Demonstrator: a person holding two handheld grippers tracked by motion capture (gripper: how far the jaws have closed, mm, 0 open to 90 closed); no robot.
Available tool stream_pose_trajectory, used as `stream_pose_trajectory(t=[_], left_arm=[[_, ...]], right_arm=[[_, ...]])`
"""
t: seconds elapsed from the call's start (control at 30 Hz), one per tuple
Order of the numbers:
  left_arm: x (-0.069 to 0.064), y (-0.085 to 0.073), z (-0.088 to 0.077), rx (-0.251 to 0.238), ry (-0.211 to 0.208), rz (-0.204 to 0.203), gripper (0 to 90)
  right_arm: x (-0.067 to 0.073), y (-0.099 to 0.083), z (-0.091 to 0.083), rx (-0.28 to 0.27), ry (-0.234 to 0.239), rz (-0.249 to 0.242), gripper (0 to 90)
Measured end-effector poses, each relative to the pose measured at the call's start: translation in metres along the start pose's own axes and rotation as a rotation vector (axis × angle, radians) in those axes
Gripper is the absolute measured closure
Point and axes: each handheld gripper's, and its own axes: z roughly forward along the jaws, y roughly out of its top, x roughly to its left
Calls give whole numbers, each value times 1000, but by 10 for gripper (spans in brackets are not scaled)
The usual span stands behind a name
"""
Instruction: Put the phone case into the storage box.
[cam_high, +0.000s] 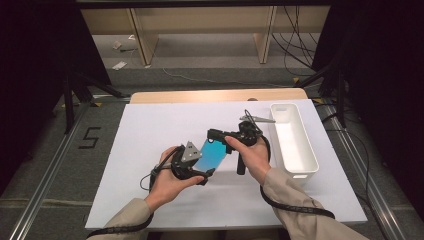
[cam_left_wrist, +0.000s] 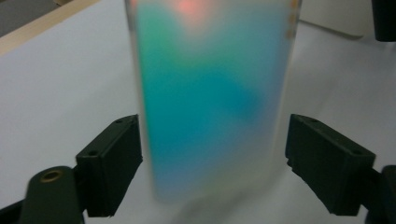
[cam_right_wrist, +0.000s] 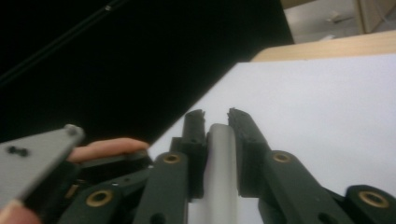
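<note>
A flat blue-green phone (cam_high: 210, 155) with a pale rim is held above the white mat between both hands. My left gripper (cam_high: 201, 167) holds its near end across the width. In the left gripper view the two black pads sit against the phone's (cam_left_wrist: 210, 93) side edges, so the left gripper (cam_left_wrist: 212, 163) is shut on it. My right gripper (cam_high: 216, 137) comes in from the right at the far end. In the right gripper view its jaws (cam_right_wrist: 217, 116) pinch the thin grey edge of the phone (cam_right_wrist: 219, 163).
A long white tray (cam_high: 292, 140) stands at the mat's right side. A small metal tool (cam_high: 255, 118) lies just left of the tray's far end. The white mat (cam_high: 150, 130) covers a wooden table (cam_high: 215, 95); dark floor and rails surround it.
</note>
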Motion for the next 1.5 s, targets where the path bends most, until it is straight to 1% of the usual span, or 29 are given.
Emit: stream_pose_trajectory(t=[0.03, 0.07, 0.1, 0.13, 0.17, 0.2, 0.23, 0.33, 0.37, 0.4, 0.5, 0.53, 0.57, 0.7, 0.8, 0.93, 0.97, 1.0, 1.03, 1.13, 1.3, 1.5], left_arm=[[1, 0, 0, -14, -3, -5, 173], [2, 0, -1, -14, -1, -9, 156], [2, -1, -1, -16, -6, -18, 155], [2, -1, -2, -17, -8, -25, 155], [5, -1, -3, -36, -19, -22, 154], [5, -1, -3, -36, -19, -22, 154], [5, -1, -3, -47, -25, -29, 154], [8, -2, -4, -54, -39, -37, 153], [8, -2, -4, -52, -39, -45, 153], [9, -3, -4, -46, -44, -41, 153], [11, -5, -4, -45, -46, -45, 156], [12, -5, -4, -47, -47, -46, 155], [12, -5, -4, -53, -49, -51, 156], [13, -5, -4, -55, -59, -44, 156], [12, -6, -4, -54, -68, -37, 157], [10, -6, -3, -54, -85, -25, 160], [10, -6, -3, -56, -87, -21, 161], [9, -6, -3, -54, -91, -15, 161], [9, -5, -3, -51, -95, -14, 162], [7, -5, -2, -54, -109, -6, 166], [6, -5, -2, -60, -122, 1, 174], [6, -5, -2, -59, -130, 8, 185]], right_arm=[[0, 0, 0, 0, 0, 0, 803], [3, 3, -1, -7, 7, -21, 803], [8, 8, -5, -18, 30, -27, 803], [8, 8, -5, -18, 30, -27, 803], [11, 15, -9, -17, 18, -84, 803], [11, 15, -9, -17, 18, -84, 803], [13, 17, -10, -16, 17, -97, 803], [14, 25, -17, -3, 26, -144, 803], [13, 27, -19, -1, 29, -160, 803], [13, 29, -20, 3, 28, -172, 802], [12, 33, -25, 34, 36, -220, 802], [11, 35, -28, 54, 41, -247, 802], [11, 36, -28, 64, 45, -262, 802], [12, 40, -31, 111, 63, -340, 802], [14, 41, -31, 139, 77, -387, 802], [17, 41, -29, 191, 108, -452, 802], [18, 40, -28, 214, 127, -470, 801], [18, 40, -28, 214, 127, -470, 801], [18, 39, -27, 220, 137, -476, 802], [19, 36, -24, 250, 153, -487, 801], [20, 34, -22, 263, 169, -494, 801], [22, 34, -21, 263, 182, -497, 801]])
